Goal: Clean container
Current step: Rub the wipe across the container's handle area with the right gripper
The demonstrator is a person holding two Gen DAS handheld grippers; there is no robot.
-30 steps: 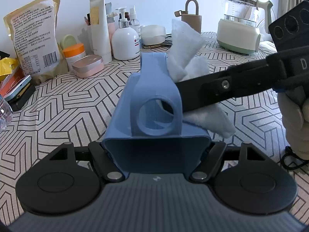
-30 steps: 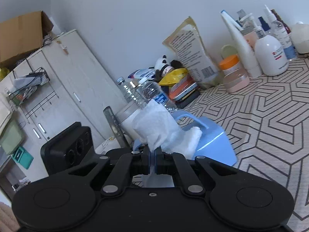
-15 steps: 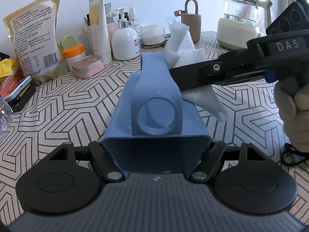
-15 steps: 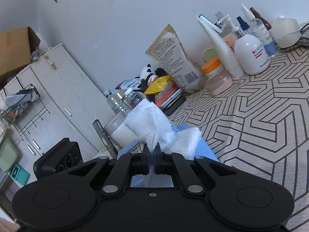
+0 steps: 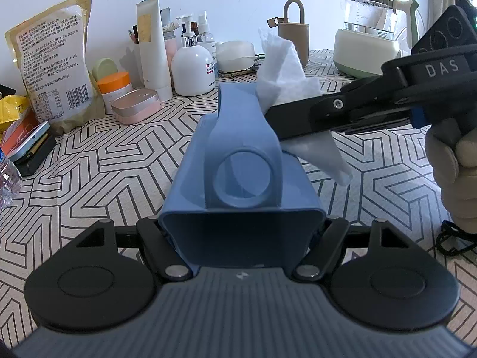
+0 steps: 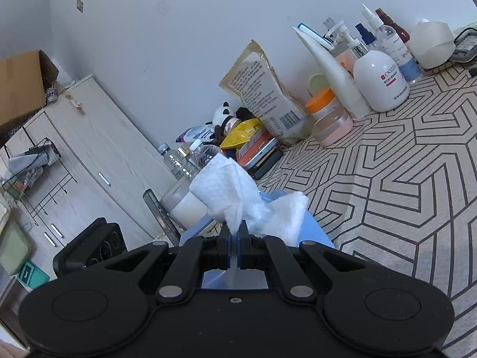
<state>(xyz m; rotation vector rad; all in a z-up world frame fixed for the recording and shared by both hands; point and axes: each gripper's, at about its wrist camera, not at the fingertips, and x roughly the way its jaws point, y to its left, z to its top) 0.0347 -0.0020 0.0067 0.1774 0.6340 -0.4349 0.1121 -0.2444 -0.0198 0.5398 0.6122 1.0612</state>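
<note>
Patterned table (image 5: 98,161), food bag (image 5: 50,71), bottles (image 5: 192,70), kettle (image 5: 368,26)

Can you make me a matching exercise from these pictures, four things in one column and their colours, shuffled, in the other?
Things:
1. container
2. wipe
3. jar lid
4. tin

Colours:
a. pink
b. blue
c. orange
d. white

Pairs: 1-b, 2-d, 3-c, 4-a

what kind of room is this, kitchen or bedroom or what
Probably a home bedroom or living area, not clearly a kitchen: toiletry bottles and a kettle share a patterned tablecloth, beside a white cabinet.
</note>
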